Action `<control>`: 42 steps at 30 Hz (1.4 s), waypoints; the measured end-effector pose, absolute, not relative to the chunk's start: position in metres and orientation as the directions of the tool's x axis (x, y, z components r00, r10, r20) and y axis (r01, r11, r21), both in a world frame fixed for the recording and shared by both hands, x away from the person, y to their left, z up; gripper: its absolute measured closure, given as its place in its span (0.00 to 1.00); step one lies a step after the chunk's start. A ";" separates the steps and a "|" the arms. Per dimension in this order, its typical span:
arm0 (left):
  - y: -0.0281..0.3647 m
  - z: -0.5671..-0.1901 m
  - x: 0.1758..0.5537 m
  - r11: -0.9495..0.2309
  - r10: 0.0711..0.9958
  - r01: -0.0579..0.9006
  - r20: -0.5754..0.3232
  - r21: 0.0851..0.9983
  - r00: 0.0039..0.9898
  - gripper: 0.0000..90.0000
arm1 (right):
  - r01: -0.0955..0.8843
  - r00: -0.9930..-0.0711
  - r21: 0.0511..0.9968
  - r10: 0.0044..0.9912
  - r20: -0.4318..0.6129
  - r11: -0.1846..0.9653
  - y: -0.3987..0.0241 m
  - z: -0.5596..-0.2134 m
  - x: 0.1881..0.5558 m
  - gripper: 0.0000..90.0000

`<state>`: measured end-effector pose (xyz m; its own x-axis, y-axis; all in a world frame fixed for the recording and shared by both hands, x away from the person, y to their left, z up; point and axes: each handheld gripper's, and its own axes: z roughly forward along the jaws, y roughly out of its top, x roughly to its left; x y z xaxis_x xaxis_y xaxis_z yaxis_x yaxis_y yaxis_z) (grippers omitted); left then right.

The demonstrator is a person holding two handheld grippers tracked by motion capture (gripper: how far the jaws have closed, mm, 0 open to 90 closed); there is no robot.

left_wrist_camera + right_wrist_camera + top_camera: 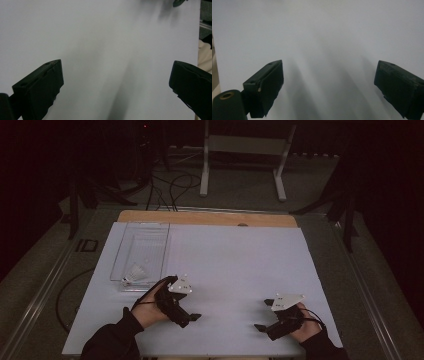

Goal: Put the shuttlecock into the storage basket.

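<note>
A clear plastic tray [121,251] lies at the left of the white sheet [235,265], and a white shuttlecock [135,274] rests at its near end. My left gripper [189,301] is just right of the tray's near corner, low over the sheet, pointing right, its jaws wide open and empty. The left gripper [116,72] has bare white sheet between its fingers. My right gripper [264,314] is near the front right, pointing left toward the other one, also open and empty. Bare sheet lies under the right gripper [329,70] too.
The sheet covers most of the table; a wooden strip [207,217] shows along the far edge. Beyond it on the dark floor are a white metal stand [245,145] and loose cables [170,185]. The table's near edge [197,50] runs beside my left gripper.
</note>
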<state>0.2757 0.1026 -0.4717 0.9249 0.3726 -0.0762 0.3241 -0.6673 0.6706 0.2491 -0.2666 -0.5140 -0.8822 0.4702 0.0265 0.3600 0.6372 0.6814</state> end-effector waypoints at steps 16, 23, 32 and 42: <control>0.132 -0.490 0.258 -0.634 0.408 0.365 -0.106 0.682 0.907 0.00 | 0.361 -0.881 0.684 0.472 0.027 0.634 -0.267 -0.513 0.248 0.10; 0.145 -0.497 0.252 -0.626 0.416 0.374 -0.113 0.684 0.902 0.00 | 0.362 -0.879 0.688 0.476 0.027 0.629 -0.269 -0.513 0.248 0.10; 0.164 -0.502 0.246 -0.591 0.442 0.383 -0.112 0.711 0.890 0.00 | 0.364 -0.873 0.695 0.487 0.022 0.620 -0.272 -0.511 0.245 0.10; 0.185 -0.511 0.237 -0.541 0.504 0.413 -0.111 0.733 0.857 0.00 | 0.368 -0.860 0.708 0.510 0.012 0.603 -0.279 -0.509 0.239 0.10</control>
<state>0.2372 0.1850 -0.5110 0.8567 0.5036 -0.1115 0.4132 -0.5408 0.7326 0.2393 -0.2788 -0.5090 -0.8601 0.5101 0.0122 0.3675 0.6028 0.7082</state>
